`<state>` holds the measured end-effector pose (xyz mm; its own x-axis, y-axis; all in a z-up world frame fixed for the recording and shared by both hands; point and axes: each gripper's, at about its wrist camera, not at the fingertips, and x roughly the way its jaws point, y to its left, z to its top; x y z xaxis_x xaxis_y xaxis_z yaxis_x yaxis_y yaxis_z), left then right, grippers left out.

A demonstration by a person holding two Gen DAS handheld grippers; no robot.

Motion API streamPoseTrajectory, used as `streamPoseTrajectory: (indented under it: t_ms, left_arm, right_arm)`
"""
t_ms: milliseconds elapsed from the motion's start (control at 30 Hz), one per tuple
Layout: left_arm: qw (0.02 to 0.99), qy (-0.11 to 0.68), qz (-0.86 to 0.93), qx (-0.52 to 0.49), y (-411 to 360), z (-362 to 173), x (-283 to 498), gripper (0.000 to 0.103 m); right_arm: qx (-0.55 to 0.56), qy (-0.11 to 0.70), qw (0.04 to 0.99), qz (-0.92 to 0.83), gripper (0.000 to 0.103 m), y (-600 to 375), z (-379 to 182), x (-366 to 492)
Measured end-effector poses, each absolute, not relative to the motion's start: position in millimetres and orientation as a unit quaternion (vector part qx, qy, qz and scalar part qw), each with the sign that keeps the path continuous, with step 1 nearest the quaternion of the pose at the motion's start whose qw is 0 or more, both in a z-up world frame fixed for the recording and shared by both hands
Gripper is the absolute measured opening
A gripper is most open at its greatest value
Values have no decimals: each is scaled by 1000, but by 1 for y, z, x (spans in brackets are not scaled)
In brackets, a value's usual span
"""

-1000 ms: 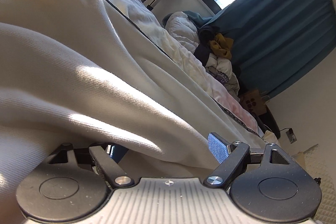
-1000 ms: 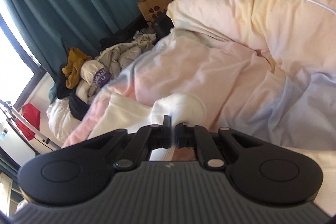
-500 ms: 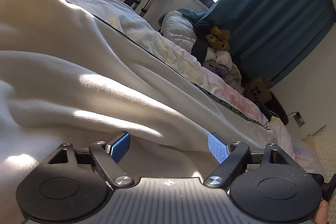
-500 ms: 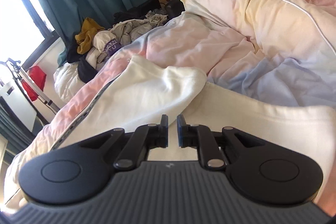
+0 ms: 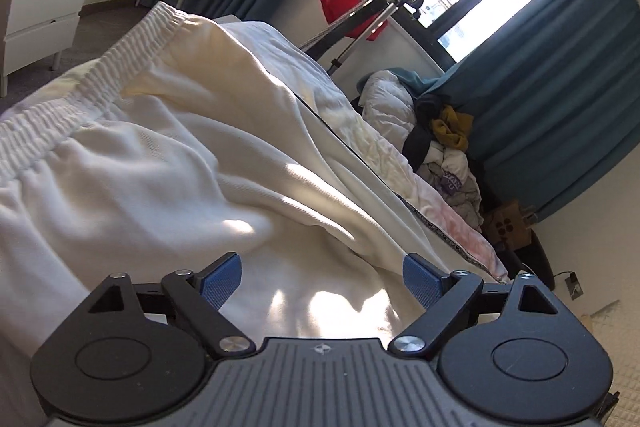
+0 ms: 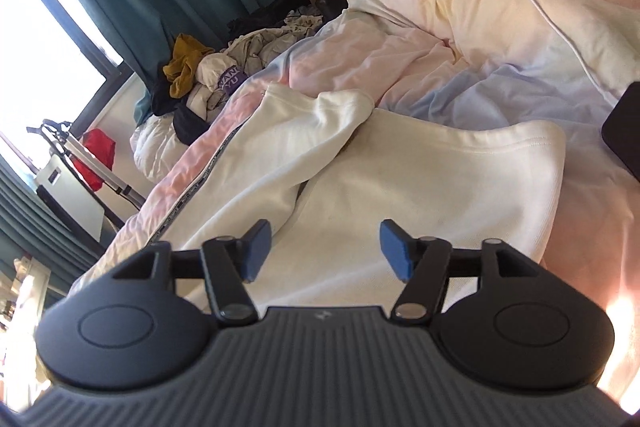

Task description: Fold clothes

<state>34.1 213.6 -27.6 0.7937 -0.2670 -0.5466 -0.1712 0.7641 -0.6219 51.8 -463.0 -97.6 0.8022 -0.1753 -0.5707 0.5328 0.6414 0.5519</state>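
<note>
While the cream sweatpants [image 6: 400,187] lie spread on the pastel duvet [image 6: 460,39], the left gripper [image 5: 322,277] and right gripper [image 6: 320,247] hang above, jaws opening — nothing between. Teal curtains [image 5: 560,67], clothes pile [image 6: 216,75] by window.

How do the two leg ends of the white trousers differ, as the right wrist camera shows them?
The far leg end is crumpled, and its leg crosses over the other; the near leg end lies flat and spread. The far leg end sits beside the pink part of the duvet; the near one reaches toward its blue part. Both are white and hemmed, and neither is in a gripper.
</note>
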Motion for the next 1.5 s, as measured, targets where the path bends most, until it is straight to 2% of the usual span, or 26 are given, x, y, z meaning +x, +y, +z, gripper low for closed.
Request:
streamPoseTrajectory:
  t_ms: [67, 133, 400, 600, 800, 900, 1033, 1100, 1133, 1200, 1267, 1300, 1333, 1400, 1433, 1500]
  left_arm:
    - [880, 314, -10, -356, 233, -19, 10, 103]
    - [871, 307, 9, -383, 254, -14, -12, 103]
    - [809, 297, 87, -500, 315, -25, -68, 103]
    - [774, 337, 123, -522, 329, -56, -53, 102]
    - [742, 342, 131, -562, 343, -81, -32, 94]
    - [725, 358, 138, -571, 347, -94, -23, 84]
    - [717, 363, 144, -578, 351, -105, -17, 66]
    - [716, 358, 149, -580, 352, -108, -16, 59]
    - [718, 356, 150, -579, 352, -109, -15, 52]
    - [724, 352, 150, -573, 351, -109, -14, 45]
    - [731, 346, 148, -569, 349, -107, -13, 26]
    - [733, 342, 146, -569, 348, -106, -14, 21]
    - [736, 339, 146, -568, 347, -104, -15, 17]
    - [745, 328, 146, -562, 344, -96, -18, 15]
    - [750, 323, 146, -559, 343, -92, -20, 14]
    - [753, 311, 141, -562, 343, -85, -27, 13]
  right_arm:
    - [383, 230, 870, -207, 75, -468, -98, 45]
    - [396, 221, 866, -212, 80, -473, -98, 38]
    - [444, 214, 822, -283, 80, -501, -111, 10]
    - [490, 175, 764, -381, 80, -527, -126, -21]
    - [552, 178, 720, -381, 80, -546, -152, -32]
    - [574, 194, 703, -372, 80, -550, -165, -27]
    - [578, 196, 700, -371, 80, -556, -176, -16]
    - [566, 193, 713, -365, 77, -560, -179, -5]
    - [558, 196, 721, -361, 73, -563, -180, 1]
    - [544, 211, 727, -362, 61, -566, -185, 15]
    - [530, 226, 732, -364, 40, -568, -190, 28]
    - [521, 236, 730, -374, 33, -568, -190, 32]
    - [512, 243, 730, -381, 21, -567, -190, 35]
    - [500, 236, 739, -384, 14, -565, -185, 34]
    - [496, 226, 744, -386, 7, -563, -180, 31]
    - [494, 196, 756, -383, 7, -561, -171, 21]
